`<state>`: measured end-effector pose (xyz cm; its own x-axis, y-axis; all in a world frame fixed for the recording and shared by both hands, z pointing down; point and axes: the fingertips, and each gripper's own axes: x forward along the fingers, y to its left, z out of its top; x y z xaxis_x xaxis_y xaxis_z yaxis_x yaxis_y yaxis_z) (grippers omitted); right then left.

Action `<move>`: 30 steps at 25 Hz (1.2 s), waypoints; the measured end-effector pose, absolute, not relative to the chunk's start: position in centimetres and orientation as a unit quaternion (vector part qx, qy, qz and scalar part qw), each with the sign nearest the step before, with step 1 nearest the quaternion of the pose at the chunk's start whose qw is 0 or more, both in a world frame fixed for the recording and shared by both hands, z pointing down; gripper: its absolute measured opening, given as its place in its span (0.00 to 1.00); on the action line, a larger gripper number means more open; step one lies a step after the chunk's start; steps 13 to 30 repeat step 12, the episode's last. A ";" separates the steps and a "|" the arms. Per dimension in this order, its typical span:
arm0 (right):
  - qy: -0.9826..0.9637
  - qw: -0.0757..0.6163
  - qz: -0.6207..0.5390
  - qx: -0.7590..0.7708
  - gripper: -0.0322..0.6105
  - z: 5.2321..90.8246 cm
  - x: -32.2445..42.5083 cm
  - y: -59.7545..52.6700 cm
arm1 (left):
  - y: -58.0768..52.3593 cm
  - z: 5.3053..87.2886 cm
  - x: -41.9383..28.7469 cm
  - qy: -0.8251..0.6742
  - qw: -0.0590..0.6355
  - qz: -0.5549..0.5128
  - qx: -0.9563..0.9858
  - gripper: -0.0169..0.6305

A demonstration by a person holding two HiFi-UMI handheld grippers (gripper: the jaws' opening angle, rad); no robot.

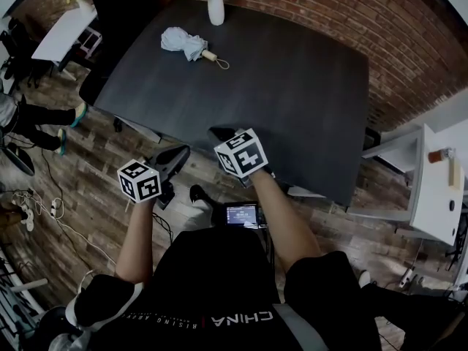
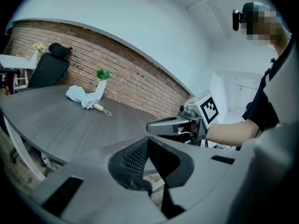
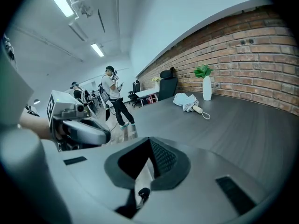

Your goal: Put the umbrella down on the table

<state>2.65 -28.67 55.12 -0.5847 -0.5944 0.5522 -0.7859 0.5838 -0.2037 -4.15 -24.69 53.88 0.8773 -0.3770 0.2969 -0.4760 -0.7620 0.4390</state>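
One umbrella, folded, pale cloth loosely bunched and not strapped tight. Lying flat on the table, near its far left corner, close to a white vase with green leaves at the far edge, apart from it.

Long axis: roughly along the far edge, slightly slanted. Cloth end toward the left edge; short tan handle with a thin cord loop pointing toward the table's middle.

Handling, as a judgement: probably light. Cloth soft and slack, liable to slide or sag under the pads. Shaft inside likely stiff. Best hold on the firm handle stub, or across the middle of the bundle, squeezing through to the shaft. Cord loop apt to snag.

Two hand-held grippers, both low at the near edge, well apart from the umbrella. Left gripper: jaws pressed together, nothing between them. Right gripper: jaws likewise together, nothing held.

Task status, by the look of things: umbrella already resting on the table.
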 end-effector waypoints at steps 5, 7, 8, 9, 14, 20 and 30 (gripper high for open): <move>-0.866 0.213 0.219 0.395 0.06 55.4 2.3 -27.0 | -22.7 53.5 -4.2 -0.229 0.254 0.089 0.936 0.03; -0.867 0.210 0.221 0.395 0.06 55.3 2.3 -26.7 | -22.0 53.2 -4.1 -0.223 0.252 0.082 0.938 0.03; -0.867 0.209 0.222 0.395 0.06 55.3 2.3 -26.4 | -21.6 53.0 -4.0 -0.219 0.251 0.078 0.940 0.03; -0.867 0.208 0.222 0.395 0.06 55.3 2.3 -26.2 | -21.1 52.8 -3.9 -0.215 0.249 0.074 0.941 0.03; -0.868 0.205 0.221 0.395 0.06 55.3 2.1 -25.2 | -19.9 52.8 -4.0 -0.213 0.244 0.071 0.943 0.03; -0.868 0.205 0.221 0.395 0.06 55.3 2.1 -25.2 | -19.9 52.8 -4.0 -0.213 0.244 0.071 0.943 0.03; -0.868 0.205 0.221 0.395 0.06 55.3 2.1 -25.2 | -19.9 52.8 -4.0 -0.213 0.244 0.071 0.943 0.03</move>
